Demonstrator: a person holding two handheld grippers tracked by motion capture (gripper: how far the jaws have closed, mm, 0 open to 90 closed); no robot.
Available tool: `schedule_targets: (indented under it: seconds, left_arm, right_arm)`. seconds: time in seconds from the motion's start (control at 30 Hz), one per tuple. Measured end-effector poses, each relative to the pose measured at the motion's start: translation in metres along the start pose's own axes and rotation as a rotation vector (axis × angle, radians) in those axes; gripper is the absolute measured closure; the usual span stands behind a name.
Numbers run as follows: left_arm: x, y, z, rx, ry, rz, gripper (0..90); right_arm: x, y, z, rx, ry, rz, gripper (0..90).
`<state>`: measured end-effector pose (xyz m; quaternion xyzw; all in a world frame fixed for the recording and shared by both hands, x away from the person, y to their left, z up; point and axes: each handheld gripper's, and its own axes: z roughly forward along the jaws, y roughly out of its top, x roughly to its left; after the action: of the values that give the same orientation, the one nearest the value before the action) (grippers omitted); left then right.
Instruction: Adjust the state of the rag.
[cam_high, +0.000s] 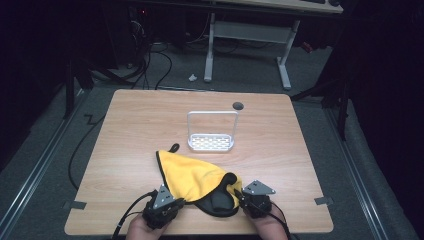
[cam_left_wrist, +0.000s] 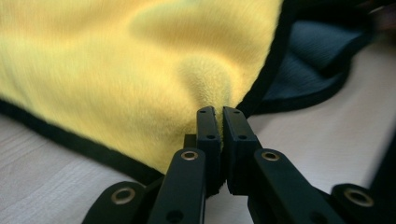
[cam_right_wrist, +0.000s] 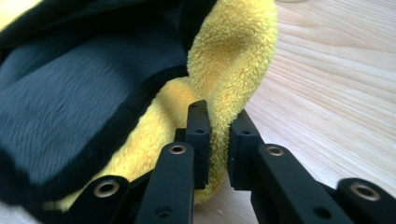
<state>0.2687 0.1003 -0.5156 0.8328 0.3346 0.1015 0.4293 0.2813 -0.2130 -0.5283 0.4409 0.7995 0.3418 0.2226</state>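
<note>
Both hands at the table's near edge. Left gripper (cam_high: 172, 199) jaws pinched together on the cloth (cam_high: 192, 177) edge; right gripper (cam_high: 244, 196) jaws clamped on a cloth fold.

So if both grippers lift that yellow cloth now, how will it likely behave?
Probably floppy: the yellow cloth already lies in soft folds, one corner turned over to its dark side. Likely light for its size, being thin fleece. It should not slip easily, since the left gripper and the right gripper each pinch a fuzzy edge. Expect sagging between them.
</note>
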Motion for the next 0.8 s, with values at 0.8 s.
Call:
schedule_targets:
  seconds: [0.8]
  left_arm:
    - [0.095,0.060,0.062,0.071,0.178,-0.058,82.9]
  right_arm:
    - [0.015,0.015,-0.029,-0.064,-0.001,0.002,61.2]
